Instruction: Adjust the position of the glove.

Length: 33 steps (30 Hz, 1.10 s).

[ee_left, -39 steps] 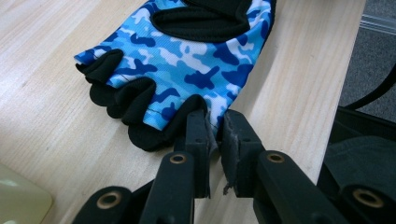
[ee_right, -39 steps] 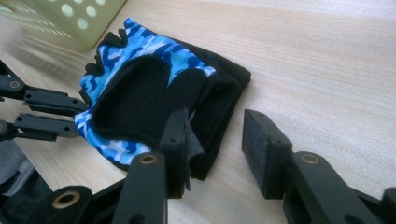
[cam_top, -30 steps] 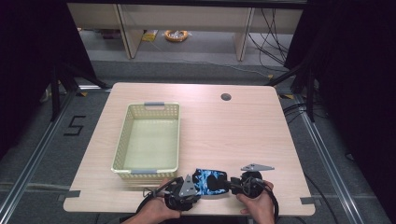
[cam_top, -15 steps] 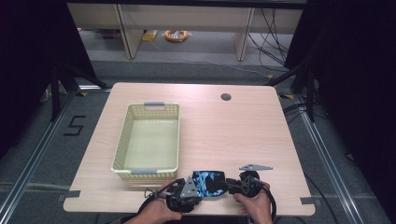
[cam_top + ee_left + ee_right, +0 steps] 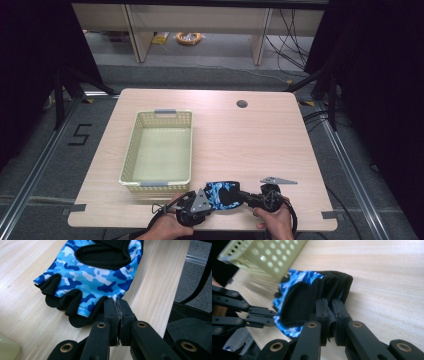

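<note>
Glove: I see the blue camouflage fingerless glove (image 5: 220,194) lying on the tabletop (image 5: 250,140) at the near edge, between my two hands, just near and right of the basket.
Left gripper: my left gripper (image 5: 117,305) has just been closing and is now clamped on the glove's edge by the finger openings; in the left gripper view a thin fold of blue fabric sits pinched between the pads.
Right gripper: my right gripper (image 5: 329,308) has just been closing too, and now grips the black cuff end of the glove, with bunched black fabric between its pads.
Hands: my left hand (image 5: 167,225) and right hand (image 5: 274,220) come in at the near edge, the grippers pointing toward each other across the glove.
Basket: a pale yellow perforated basket (image 5: 131,160) stands on the left half of the tabletop, apart from the glove.
Grommet: a dark round hole (image 5: 242,104) sits near the far edge.
</note>
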Motion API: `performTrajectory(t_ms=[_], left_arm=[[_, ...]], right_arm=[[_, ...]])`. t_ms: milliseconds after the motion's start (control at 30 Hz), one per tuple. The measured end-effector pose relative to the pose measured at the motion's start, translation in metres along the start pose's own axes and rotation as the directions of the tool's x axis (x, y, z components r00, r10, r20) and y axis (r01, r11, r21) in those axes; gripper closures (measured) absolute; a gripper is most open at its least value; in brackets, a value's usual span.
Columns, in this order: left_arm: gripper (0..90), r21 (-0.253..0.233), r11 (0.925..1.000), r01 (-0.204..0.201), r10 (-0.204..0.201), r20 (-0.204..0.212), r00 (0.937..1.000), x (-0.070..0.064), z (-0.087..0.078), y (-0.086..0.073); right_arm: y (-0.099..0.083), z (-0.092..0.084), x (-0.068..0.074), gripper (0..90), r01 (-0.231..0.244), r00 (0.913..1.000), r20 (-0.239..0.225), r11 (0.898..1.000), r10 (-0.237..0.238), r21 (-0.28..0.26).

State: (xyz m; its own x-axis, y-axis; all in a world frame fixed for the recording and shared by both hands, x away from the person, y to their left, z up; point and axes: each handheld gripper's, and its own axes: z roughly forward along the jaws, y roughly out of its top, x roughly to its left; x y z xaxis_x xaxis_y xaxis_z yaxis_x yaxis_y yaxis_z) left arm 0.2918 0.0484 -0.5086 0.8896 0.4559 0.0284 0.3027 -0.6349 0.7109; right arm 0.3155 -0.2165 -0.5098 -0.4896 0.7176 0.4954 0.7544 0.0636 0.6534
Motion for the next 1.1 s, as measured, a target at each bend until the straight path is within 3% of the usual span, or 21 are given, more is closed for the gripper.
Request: performTrajectory(t_ms=[100,133,267,333,367,400,433,467,500,533,567,600,633,667,733,767,800,900,933,1033,1100], left_arm=[[87.0,-0.015,0.9999,-0.007,0.007,-0.01,0.9999,0.001,-0.005,0.002],[87.0,-0.02,0.9998,0.005,-0.005,-0.006,1.0,0.0,-0.006,0.002],[87.0,-0.048,0.9989,-0.001,0.0,-0.022,0.9998,0.001,-0.013,0.005],[87.0,-0.05,0.9985,-0.021,0.019,-0.021,0.9996,0.002,-0.017,0.006],[87.0,-0.055,0.9984,-0.01,0.008,-0.025,0.9996,0.001,-0.018,0.005],[87.0,-0.049,0.9984,-0.03,0.029,-0.024,0.9993,0.002,-0.02,0.006],[87.0,-0.053,0.9985,-0.01,0.008,-0.026,0.9996,0.001,-0.02,0.006],[87.0,-0.052,0.9981,-0.032,0.031,-0.028,0.9991,0.001,-0.022,0.006],[87.0,-0.056,0.9982,-0.019,0.017,-0.03,0.9994,0.001,-0.022,0.006],[87.0,-0.05,0.9978,-0.043,0.042,-0.027,0.9988,0.002,-0.024,0.007],[87.0,-0.06,0.9981,-0.009,0.007,-0.032,0.9994,0.0,-0.025,0.006],[87.0,-0.059,0.9979,-0.026,0.024,-0.038,0.999,0.0,-0.026,0.007],[87.0,-0.069,0.9975,-0.014,0.011,-0.035,0.9993,-0.001,-0.027,0.007],[87.0,-0.063,0.9977,-0.023,0.021,-0.04,0.999,0.0,-0.029,0.008],[87.0,-0.073,0.9972,-0.014,0.011,-0.036,0.9993,-0.001,-0.032,0.008],[87.0,-0.073,0.9971,-0.024,0.021,-0.041,0.9989,-0.001,-0.034,0.009],[87.0,-0.076,0.9968,-0.024,0.021,-0.036,0.9991,-0.001,-0.035,0.009],[87.0,-0.08,0.9964,-0.029,0.027,-0.037,0.999,0.001,-0.039,0.009],[87.0,-0.08,0.9965,-0.024,0.021,-0.044,0.9988,0.0,-0.04,0.009],[87.0,-0.086,0.9954,-0.041,0.037,-0.042,0.9984,0.003,-0.044,0.011],[87.0,-0.089,0.9952,-0.041,0.038,-0.038,0.9986,0.003,-0.046,0.011]], right_arm=[[0.001,-0.005,0.006,85.4,-0.023,0.9994,-0.025,0.999,0.022,-0.036],[0.002,-0.007,0.005,85.4,0.012,0.9996,-0.025,0.999,-0.013,-0.05],[0.003,-0.008,0.006,85.4,0.012,0.9997,-0.018,0.997,-0.014,-0.071],[0.004,-0.011,0.01,85.4,-0.001,0.9989,-0.047,0.997,-0.003,-0.079],[0.005,-0.012,0.013,85.4,-0.024,0.9988,-0.044,0.997,0.021,-0.08],[0.005,-0.013,0.015,85.4,-0.034,0.9982,-0.052,0.996,0.03,-0.084],[0.006,-0.013,0.012,85.4,0.013,0.9989,-0.043,0.995,-0.018,-0.096],[0.006,-0.013,0.015,85.3,-0.002,0.9987,-0.051,0.995,-0.004,-0.102],[0.006,-0.014,0.015,85.4,0.016,0.9987,-0.048,0.995,-0.021,-0.103],[0.006,-0.014,0.015,85.3,0.014,0.9987,-0.046,0.994,-0.019,-0.107],[0.006,-0.014,0.016,85.3,0.013,0.9986,-0.05,0.994,-0.019,-0.109],[0.006,-0.013,0.016,85.3,0.0,0.998,-0.062,0.994,-0.007,-0.108],[0.007,-0.015,0.017,85.4,0.006,0.9983,-0.058,0.994,-0.013,-0.112],[0.007,-0.016,0.021,85.3,-0.028,0.9973,-0.07,0.994,0.021,-0.103],[0.008,-0.017,0.022,85.4,0.024,0.9982,-0.052,0.992,-0.031,-0.121],[0.008,-0.018,0.025,85.4,0.003,0.9982,-0.059,0.993,-0.01,-0.116],[0.009,-0.018,0.026,85.4,0.03,0.9973,-0.063,0.992,-0.038,-0.123],[0.01,-0.02,0.029,85.4,0.039,0.9973,-0.057,0.991,-0.046,-0.128],[0.01,-0.021,0.032,85.4,0.016,0.9977,-0.064,0.993,-0.024,-0.121],[0.01,-0.02,0.032,85.4,0.042,0.9968,-0.062,0.99,-0.051,-0.134],[0.009,-0.022,0.037,85.3,0.007,0.9983,-0.057,0.992,-0.015,-0.129]])
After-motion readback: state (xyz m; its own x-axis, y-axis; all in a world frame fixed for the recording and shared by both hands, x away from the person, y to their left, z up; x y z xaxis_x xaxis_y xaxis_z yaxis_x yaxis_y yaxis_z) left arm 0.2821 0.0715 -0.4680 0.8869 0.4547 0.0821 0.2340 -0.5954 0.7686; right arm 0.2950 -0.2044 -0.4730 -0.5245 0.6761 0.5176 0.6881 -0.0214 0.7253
